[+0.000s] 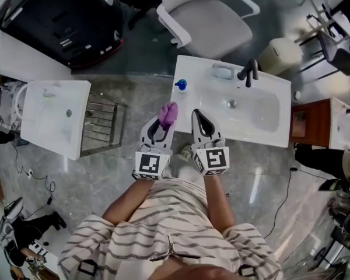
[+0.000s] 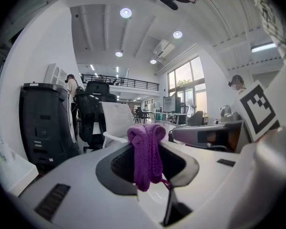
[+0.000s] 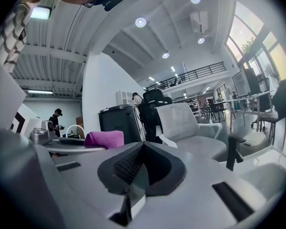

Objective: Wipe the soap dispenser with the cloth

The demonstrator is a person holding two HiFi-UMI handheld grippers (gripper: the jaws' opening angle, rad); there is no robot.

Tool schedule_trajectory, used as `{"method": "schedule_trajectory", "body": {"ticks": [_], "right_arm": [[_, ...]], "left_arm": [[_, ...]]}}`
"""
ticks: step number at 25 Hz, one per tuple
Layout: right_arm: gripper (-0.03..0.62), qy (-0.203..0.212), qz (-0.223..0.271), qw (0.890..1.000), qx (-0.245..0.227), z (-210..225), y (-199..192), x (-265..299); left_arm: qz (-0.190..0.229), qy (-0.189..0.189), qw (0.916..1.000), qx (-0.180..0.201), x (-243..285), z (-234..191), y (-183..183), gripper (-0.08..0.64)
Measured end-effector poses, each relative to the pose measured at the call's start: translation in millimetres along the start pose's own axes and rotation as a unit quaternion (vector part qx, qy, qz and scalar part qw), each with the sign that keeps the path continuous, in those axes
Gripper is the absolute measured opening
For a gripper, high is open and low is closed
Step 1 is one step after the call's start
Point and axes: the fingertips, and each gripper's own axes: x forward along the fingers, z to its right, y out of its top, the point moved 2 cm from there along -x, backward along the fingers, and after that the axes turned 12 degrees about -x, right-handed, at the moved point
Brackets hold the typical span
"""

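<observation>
A small blue-topped soap dispenser (image 1: 180,86) stands at the back left corner of the white sink counter (image 1: 274,134). My left gripper (image 1: 165,120) is shut on a purple cloth (image 1: 168,113), held just short of the counter's near left edge. In the left gripper view the cloth (image 2: 147,151) hangs folded over the closed tips. My right gripper (image 1: 196,114) is alongside, over the counter's front edge, shut with nothing in it. The right gripper view shows its tips (image 3: 144,145) meeting, with the cloth (image 3: 104,139) off to the left.
A black faucet (image 1: 248,70) and a soap dish (image 1: 222,72) sit at the back of the sink. A second white basin (image 1: 52,115) and a wire rack (image 1: 102,124) stand to the left. A white office chair (image 1: 204,10) is beyond the sink, and a wooden cabinet (image 1: 306,124) stands at the right.
</observation>
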Motion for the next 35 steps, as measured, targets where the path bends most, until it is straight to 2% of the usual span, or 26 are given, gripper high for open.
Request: {"method": "schedule_trajectory", "body": {"ticks": [5,10,16,23,27,31,35], "right_arm": [[0.005,0.002,-0.017,1.000,0.008,0.4,-24.5,28.4],[0.009,-0.003,-0.025,1.000,0.001,2.1,-41.1,52.1],[0.073,-0.010,-0.047,0.999,-0.006,5.3,-68.9,82.1],[0.144,-0.003,-0.072,0.997,-0.012,7.0,-100.2,114.6],[0.156,-0.004,-0.086,0.996,-0.020,11.6,-115.3,126.7],[0.156,-0.003,-0.095,0.995,-0.032,12.6,-125.8,135.2],[0.155,-0.003,-0.102,0.994,-0.049,10.6,-131.5,143.7]], "left_arm": [[-0.002,0.014,0.9999,0.002,13.7,-21.9,1.6,0.118],[-0.005,0.005,1.0000,0.001,32.1,-40.1,-2.2,0.118],[-0.014,-0.004,0.9999,-0.004,48.0,-60.6,-16.7,0.118],[-0.019,-0.007,0.9994,-0.029,55.3,-75.0,-24.0,0.118],[-0.024,-0.006,0.9991,-0.033,58.2,-83.3,-28.0,0.118],[-0.023,0.009,0.9989,-0.040,57.2,-93.7,-31.5,0.118],[-0.020,0.018,0.9991,-0.033,57.6,-101.7,-35.3,0.118]]}}
